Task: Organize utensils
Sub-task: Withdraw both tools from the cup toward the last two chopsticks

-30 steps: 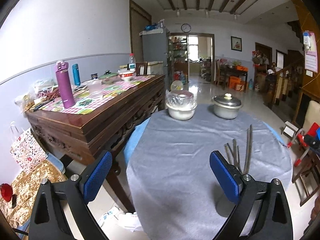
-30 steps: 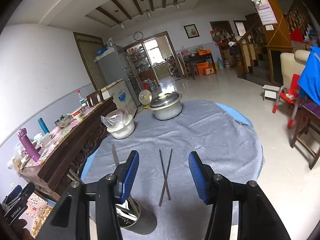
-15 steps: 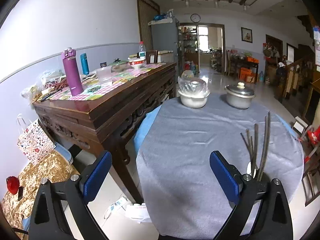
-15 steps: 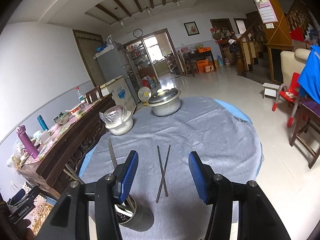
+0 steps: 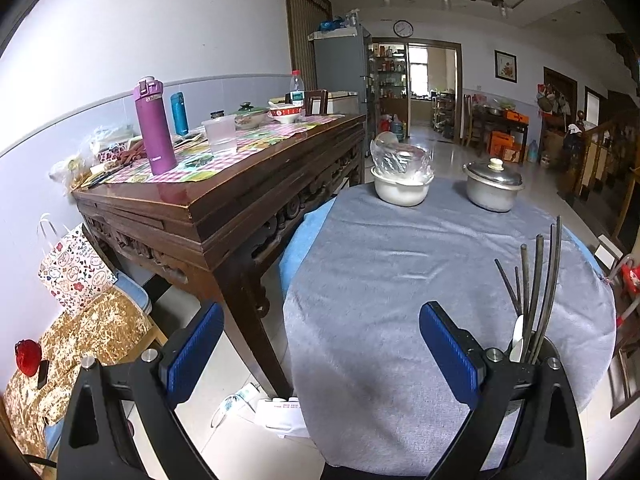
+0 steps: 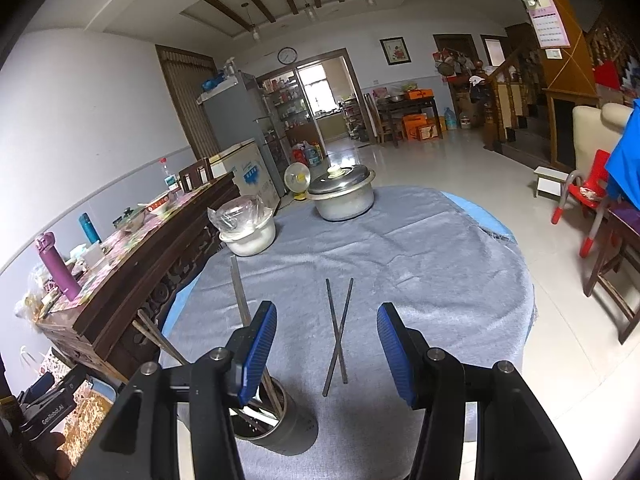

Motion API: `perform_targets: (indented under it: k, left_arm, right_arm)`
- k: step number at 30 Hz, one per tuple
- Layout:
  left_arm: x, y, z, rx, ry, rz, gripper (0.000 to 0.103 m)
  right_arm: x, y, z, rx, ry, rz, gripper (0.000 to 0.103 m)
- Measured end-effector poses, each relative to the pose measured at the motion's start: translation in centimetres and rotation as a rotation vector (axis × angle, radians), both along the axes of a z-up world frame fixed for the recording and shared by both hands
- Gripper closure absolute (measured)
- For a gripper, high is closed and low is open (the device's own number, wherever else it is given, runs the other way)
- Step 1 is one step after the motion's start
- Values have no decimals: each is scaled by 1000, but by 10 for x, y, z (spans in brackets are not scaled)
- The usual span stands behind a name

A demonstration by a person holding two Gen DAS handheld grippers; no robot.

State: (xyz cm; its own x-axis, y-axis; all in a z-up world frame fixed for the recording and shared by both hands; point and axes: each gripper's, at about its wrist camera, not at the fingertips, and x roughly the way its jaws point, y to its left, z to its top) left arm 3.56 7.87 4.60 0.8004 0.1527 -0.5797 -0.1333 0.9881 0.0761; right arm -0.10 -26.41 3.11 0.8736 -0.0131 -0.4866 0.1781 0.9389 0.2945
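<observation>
1. My right gripper (image 6: 326, 346) hangs over the grey cloth (image 6: 400, 264) on the round table, jaws parted about halfway with nothing between the blue pads.
2. Straight ahead of it, a pair of dark chopsticks (image 6: 338, 330) lies crossed flat on the cloth, framed by the gap between my fingers but not touched by them.
3. Just to the left, partly behind my left-side finger, a metal utensil holder (image 6: 280, 420) stands upright on the cloth with several chopsticks and utensils leaning out of it.
4. My left gripper (image 5: 320, 354) is spread wide and holds nothing; it sits over the near-left edge of the table, with floor showing under its left finger.
5. From that side the utensil holder (image 5: 548, 346) stands just beyond my right-side finger, its sticks (image 5: 536, 284) fanning upward beside a white spoon handle (image 5: 517, 340).
6. At the far end of the table stand a white bowl covered in plastic (image 5: 402, 184) and a lidded metal pot (image 5: 493, 188), well apart from the utensils.
</observation>
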Motion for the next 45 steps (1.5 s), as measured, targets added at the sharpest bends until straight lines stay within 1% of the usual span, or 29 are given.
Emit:
perform_targets:
  k: [11,20,23,27,31,33,36,41,45]
  left_arm:
    - [9,3,-14,1,40,5,5]
    - [13,0,-21,13,66,5,5]
    - [10,-2,-20,15,64,-1,5]
    - [5,-6,-17,19,57,-16,5]
    - [1,-14,-16,18,60,-49,5]
    - [1,-19,-16,16,63,-66,5]
    - [1,-26,-19,7,79,-93,5]
    - [5,-36,-30,7,121,-125,5]
    - [7,-41,-36,7,146,-135,5]
  right_arm:
    - [13,3,-9,-1,34,1,48]
    - [19,3,-18,21,67,11,48]
    - [17,7,-16,18,61,26,48]
    - [8,10,-14,22,24,67,48]
    - [-3,10,-16,73,-10,128,48]
    - [-7,9,-20,74,-12,139,48]
    - [-9,9,-26,63,1,143,48]
    - [-10,0,-42,75,44,133,48]
    - [-5,-6,-49,92,71,123,48]
